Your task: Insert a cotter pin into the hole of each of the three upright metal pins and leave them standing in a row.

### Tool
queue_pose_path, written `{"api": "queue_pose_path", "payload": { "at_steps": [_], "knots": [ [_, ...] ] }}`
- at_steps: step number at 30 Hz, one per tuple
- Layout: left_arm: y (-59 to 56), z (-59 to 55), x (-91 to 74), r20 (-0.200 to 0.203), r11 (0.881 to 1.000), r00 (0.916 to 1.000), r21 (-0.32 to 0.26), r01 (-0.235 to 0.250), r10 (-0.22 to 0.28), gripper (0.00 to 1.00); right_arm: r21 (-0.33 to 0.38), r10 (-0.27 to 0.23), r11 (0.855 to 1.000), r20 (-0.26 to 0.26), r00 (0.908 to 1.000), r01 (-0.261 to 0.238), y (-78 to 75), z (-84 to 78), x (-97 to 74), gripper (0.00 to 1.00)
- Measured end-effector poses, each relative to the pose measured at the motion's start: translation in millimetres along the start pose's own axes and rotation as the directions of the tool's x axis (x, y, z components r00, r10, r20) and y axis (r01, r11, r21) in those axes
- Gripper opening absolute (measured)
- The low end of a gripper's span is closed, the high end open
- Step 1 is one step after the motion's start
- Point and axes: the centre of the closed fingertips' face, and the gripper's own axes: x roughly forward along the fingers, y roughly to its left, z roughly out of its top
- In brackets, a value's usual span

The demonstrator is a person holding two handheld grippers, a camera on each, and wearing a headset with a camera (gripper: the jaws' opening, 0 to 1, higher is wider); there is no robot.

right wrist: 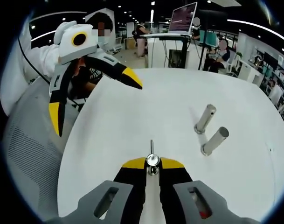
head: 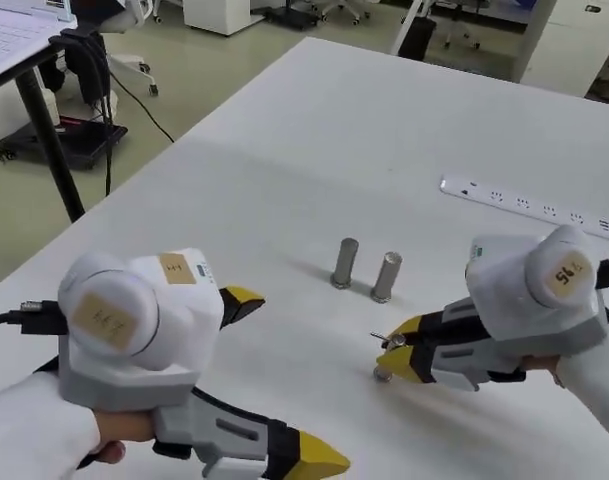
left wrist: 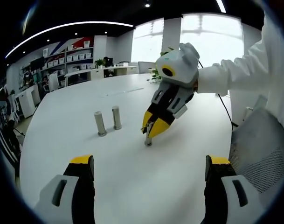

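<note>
Cotter pin (right wrist: pixel 152 158) in jaws of right hand-held gripper (right wrist: pixel 152 164)

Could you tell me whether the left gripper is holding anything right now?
No, the left gripper has yellow-tipped jaws wide apart over the bare white table.

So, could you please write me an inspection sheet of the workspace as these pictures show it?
Surface: white table, looks clean.
Job's things: metal pin and second metal pin upright, side by side; third pin under the right gripper's tips, partly hidden; cotter pin held above it.
Clutter: power strip lying on the table.
Grippers: left gripper open, holding nothing; right gripper shut on the cotter pin.
Cables: black cable behind the left gripper; floor cable by the side desk.
Surroundings: office, chairs, people farther off.
</note>
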Motion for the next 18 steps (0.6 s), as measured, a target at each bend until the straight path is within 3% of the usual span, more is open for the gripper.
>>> {"api": "queue_pose_path", "payload": {
  "at_steps": [10, 18],
  "knots": [
    [0.3, -0.6, -0.3, -0.001, 1.000, 1.0000, -0.003, 0.004, -0.004, 0.99, -0.028, 0.021, 0.999, -0.007, 0.9997, -0.021, 4.8, -1.1, 2.5, 0.04],
    [1.0, 0.1, -1.4, 0.006, 1.000, 0.9999, -0.014, 0.010, -0.010, 0.99, -0.062, 0.010, 0.998, -0.006, 0.9999, -0.010, 3.7, 0.5, 3.2, 0.05]
  ]
}}
